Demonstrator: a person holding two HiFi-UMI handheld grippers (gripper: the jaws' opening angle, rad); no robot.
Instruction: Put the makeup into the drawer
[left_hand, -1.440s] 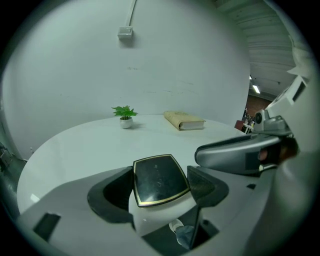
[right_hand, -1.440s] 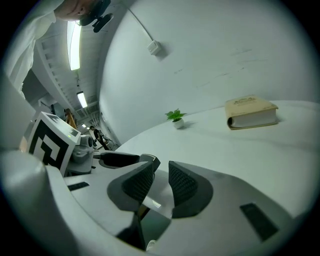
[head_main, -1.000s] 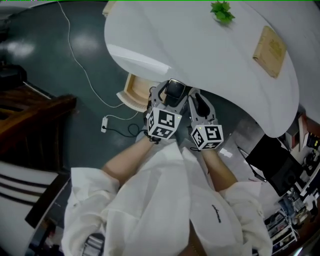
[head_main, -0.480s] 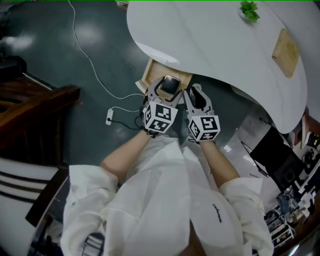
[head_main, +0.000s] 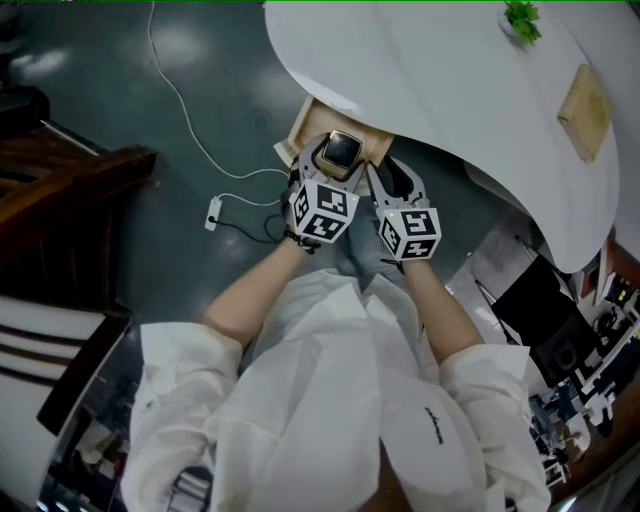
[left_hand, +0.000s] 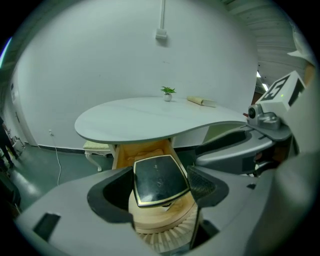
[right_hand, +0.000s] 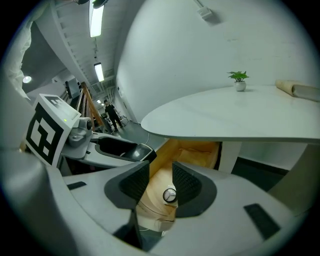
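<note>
The makeup is a compact (left_hand: 159, 180) with a black, gold-edged lid and a ribbed cream base. My left gripper (left_hand: 159, 186) is shut on its sides. In the head view the compact (head_main: 342, 152) hangs over the front of the open wooden drawer (head_main: 308, 128) under the white table (head_main: 450, 80), with the left gripper (head_main: 340, 160) around it. Close beside it on the right is my right gripper (head_main: 393, 182). In the right gripper view its jaws are opening around the round silver knob (right_hand: 169, 195) on the cream drawer front (right_hand: 156, 206), and a gap shows on the knob's left. The drawer's wooden inside (right_hand: 196, 150) lies beyond my right gripper (right_hand: 161, 184).
A small green plant (head_main: 521, 16) and a tan board (head_main: 586, 112) lie on the tabletop. A white cable with a plug strip (head_main: 212, 212) runs across the dark floor at left. Dark wooden furniture (head_main: 60, 200) stands further left. Black gear crowds the lower right (head_main: 560, 340).
Both grippers have come down and in toward the open drawer together. The compact, first beside the drawer, now sits over its front. The left gripper's hold on it is unchanged.
</note>
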